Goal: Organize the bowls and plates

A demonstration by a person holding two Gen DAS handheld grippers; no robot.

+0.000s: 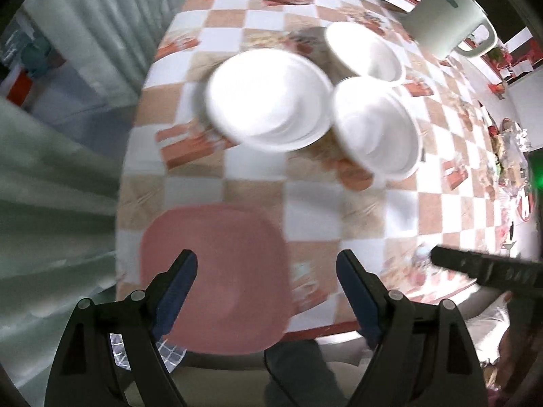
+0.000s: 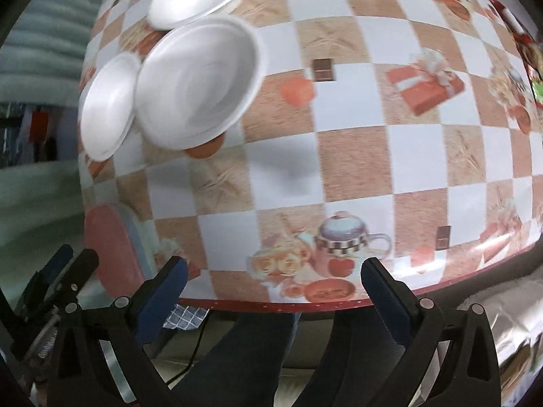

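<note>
Tip: with both left gripper (image 1: 266, 279) and right gripper (image 2: 273, 279) fingers wide open and empty, best to grab pink plate (image 1: 217, 271) at the near worktop (image 1: 339, 203) edge by its rim, white bowls (image 1: 375, 125) sitting farther back.

Your white dishes (image 1: 269, 101) are smeared by motion blur — rims doubled, so you can't count what is stacked. The pink plate (image 1: 217, 271) sits partly behind your left gripper (image 1: 266, 271) — and the kettle (image 1: 448, 13) is cut off at the frame's edge.
</note>
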